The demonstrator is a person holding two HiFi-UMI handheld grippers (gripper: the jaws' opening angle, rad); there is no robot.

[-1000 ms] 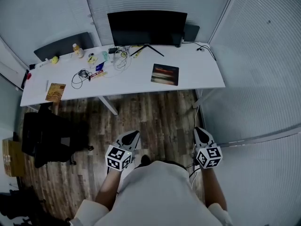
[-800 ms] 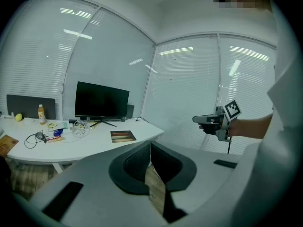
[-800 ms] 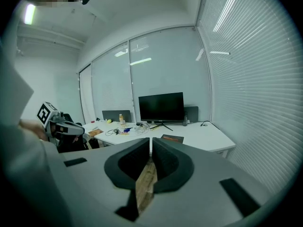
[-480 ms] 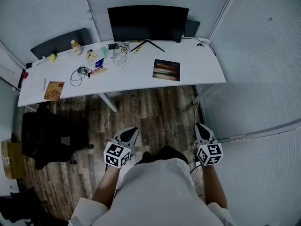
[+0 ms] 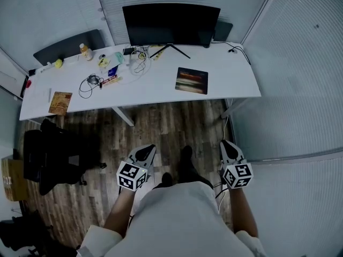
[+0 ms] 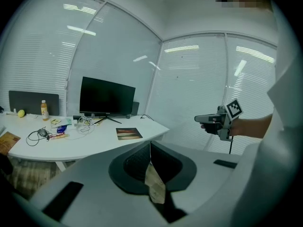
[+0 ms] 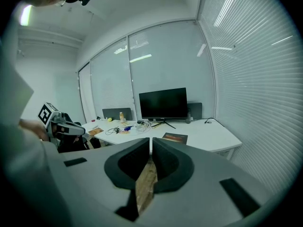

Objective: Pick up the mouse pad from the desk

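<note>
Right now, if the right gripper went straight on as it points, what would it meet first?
Probably the white desk, near its front edge just left of the mouse pad; nothing shows between, though depth is unclear.

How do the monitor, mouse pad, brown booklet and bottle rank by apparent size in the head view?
Largest to smallest:
monitor
mouse pad
brown booklet
bottle
The brown booklet looks only slightly smaller than the mouse pad.
</note>
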